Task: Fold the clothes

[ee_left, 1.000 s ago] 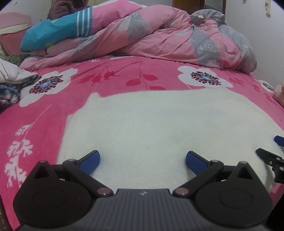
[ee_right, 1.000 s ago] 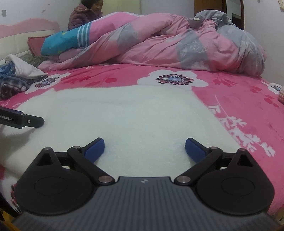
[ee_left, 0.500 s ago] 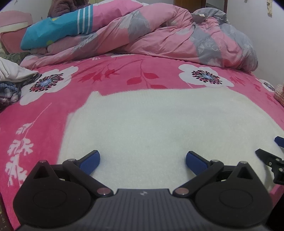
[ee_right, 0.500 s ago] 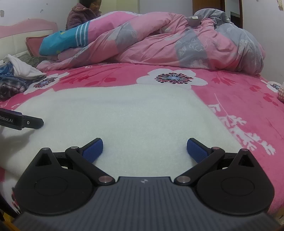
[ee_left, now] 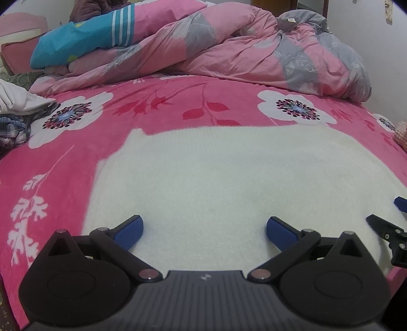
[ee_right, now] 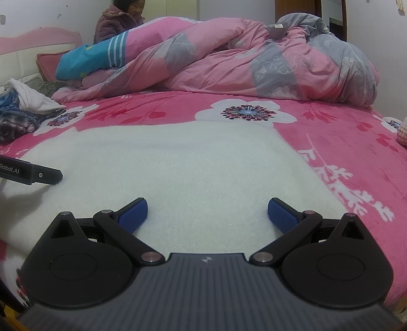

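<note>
- Seen from the left wrist view, the left gripper [ee_left: 204, 230] hovers low over the near edge of the white knit garment [ee_left: 229, 178], which lies spread flat on the pink floral bedspread [ee_left: 58, 163]; its jaws stand wide apart and empty.
- Risk, same view: if the blue pads [ee_left: 128, 231] close from this height, they may pinch only the fuzzy top layer, or catch the bedspread under the hem, so that the fold drags the cover along.
- Also in this view, the right gripper [ee_left: 400, 212] shows at the far right edge, near the garment's other side; uneven lifting by the two would likely skew the fold line.
- Turning to the right wrist view, the right gripper [ee_right: 207, 219] is likewise low over the garment [ee_right: 178, 173], jaws wide apart, nothing held.
- Risk, same view: the left gripper's finger [ee_right: 47, 174] lies just above the cloth at the left; a fold carried across toward it could bring the tools into collision.
- Lastly, a heap of clothes [ee_right: 23, 112] and a bunched quilt [ee_right: 241, 63] lie beyond, well apart from the garment; a person [ee_right: 119, 19] sits behind the quilt, so a long throw of the cloth is ill advised.
</note>
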